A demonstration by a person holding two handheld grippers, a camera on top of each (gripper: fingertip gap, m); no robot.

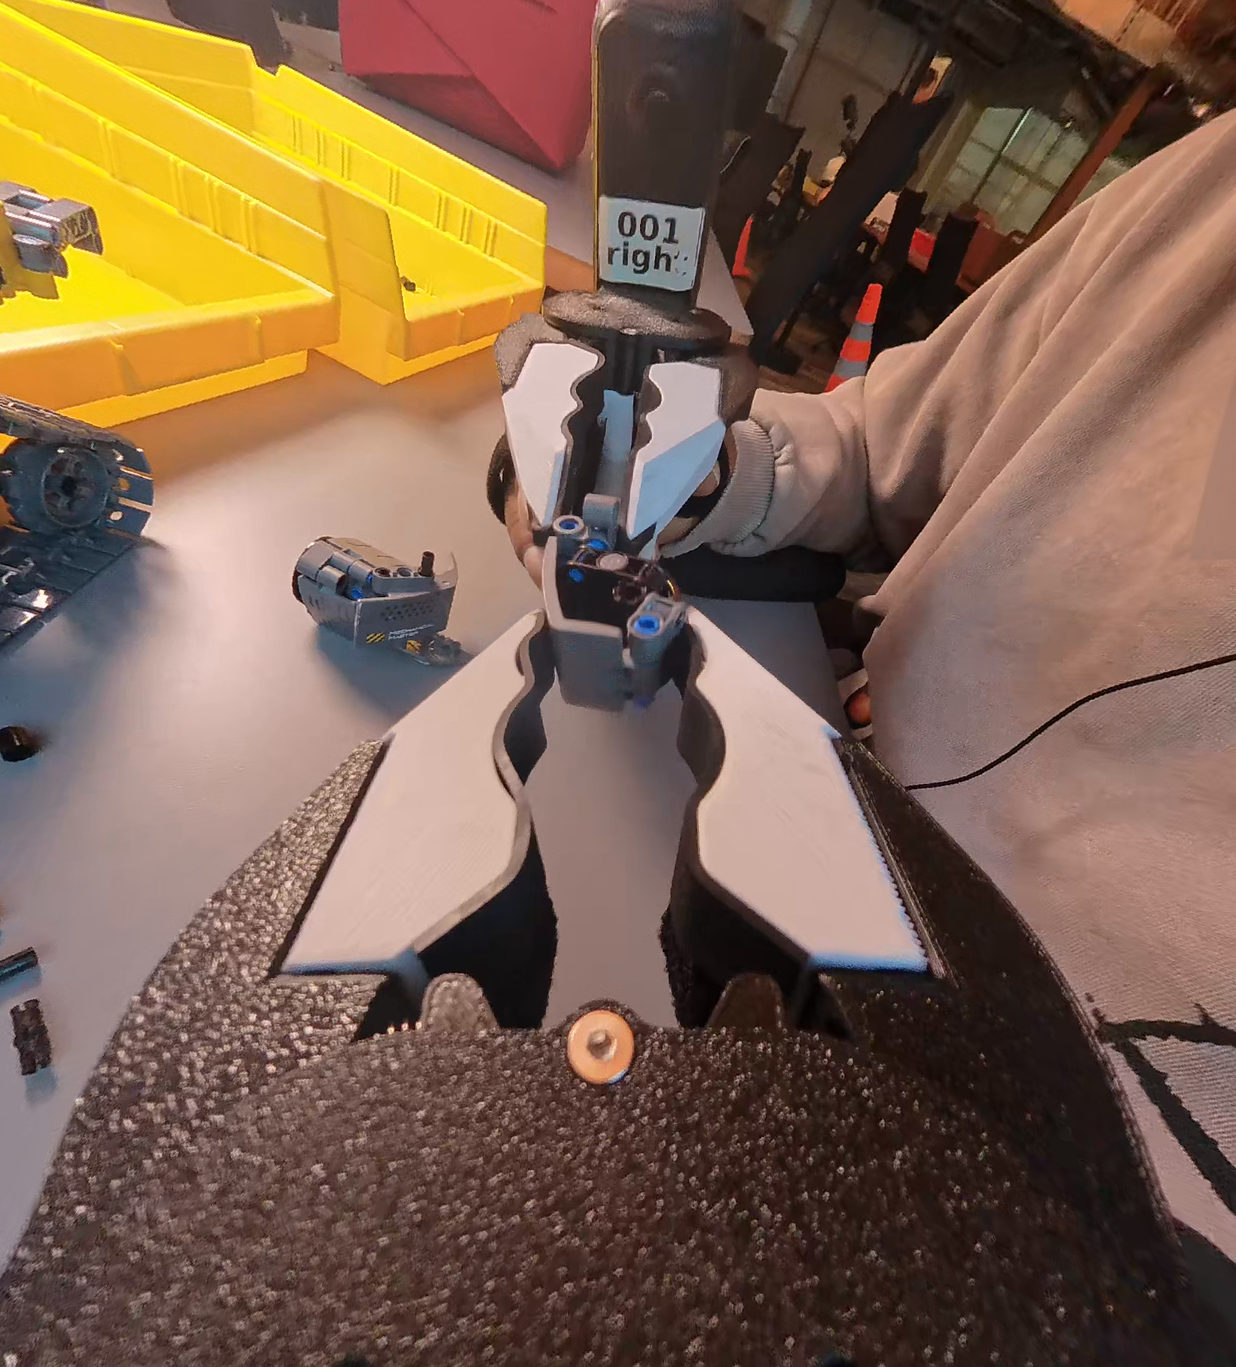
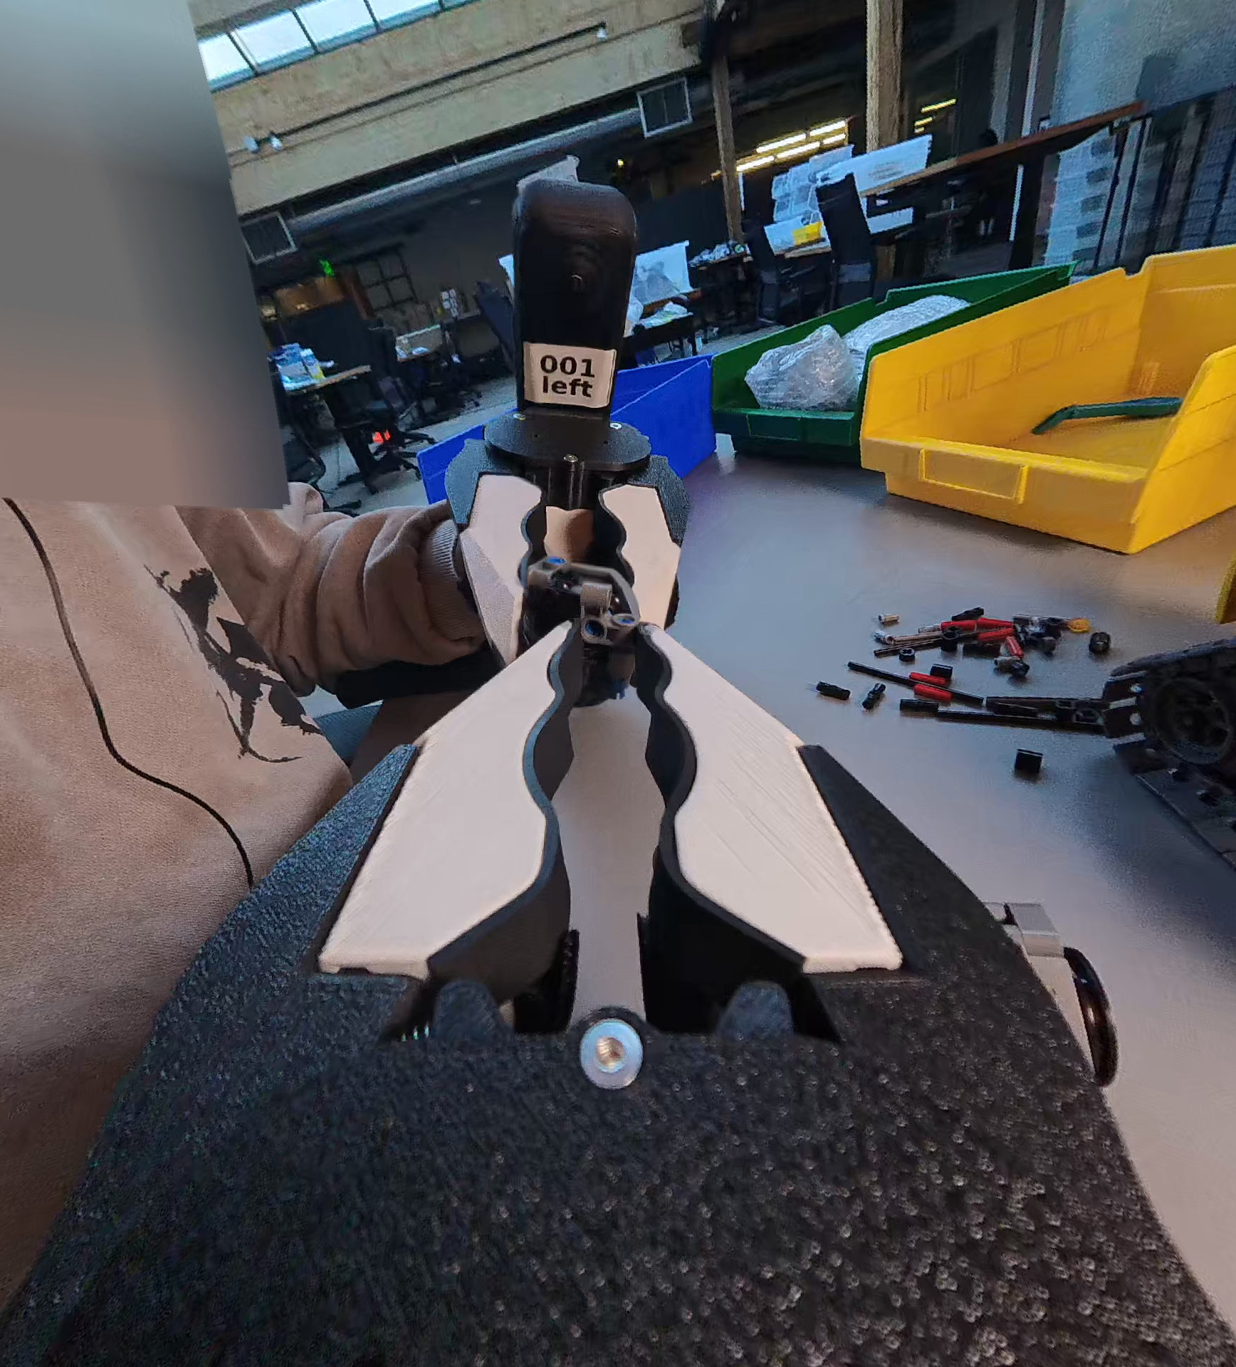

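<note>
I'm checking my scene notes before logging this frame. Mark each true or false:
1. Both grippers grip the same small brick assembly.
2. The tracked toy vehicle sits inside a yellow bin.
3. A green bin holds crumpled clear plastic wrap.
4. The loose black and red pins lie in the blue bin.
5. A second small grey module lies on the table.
1. True: the left gripper and right gripper meet on the small grey-and-black brick assembly with blue pins.
2. False: the black tracked toy vehicle stands on the grey table, in front of the yellow plastic bins.
3. True: green plastic bin, clear plastic wrap.
4. False: the loose black and red pins lie on the table.
5. True: grey cylindrical brick module.
</note>
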